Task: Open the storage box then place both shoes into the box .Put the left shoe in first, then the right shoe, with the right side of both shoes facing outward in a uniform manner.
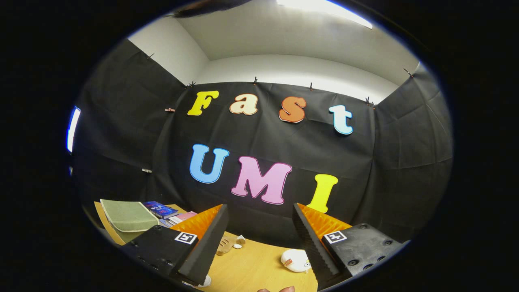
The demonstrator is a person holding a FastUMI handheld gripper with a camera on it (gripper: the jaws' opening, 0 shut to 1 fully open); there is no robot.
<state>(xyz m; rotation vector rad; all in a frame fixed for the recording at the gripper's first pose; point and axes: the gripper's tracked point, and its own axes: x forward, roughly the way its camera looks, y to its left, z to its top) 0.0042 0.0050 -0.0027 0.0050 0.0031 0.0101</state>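
Gripper view shows the claw [259, 243] wide open, holding nothing, raised above the wooden table [251, 267]. One white shoe [295, 260] lies between its fingers, toward the right one; books [162, 211] sit far left.

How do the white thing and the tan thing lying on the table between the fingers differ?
The white thing looks bulkier and rounded; the tan thing looks smaller and flatter, though it lies farther off. The white thing lies beside one finger, the tan thing beside the other. Both rest on the wooden table, untouched by the open gripper.
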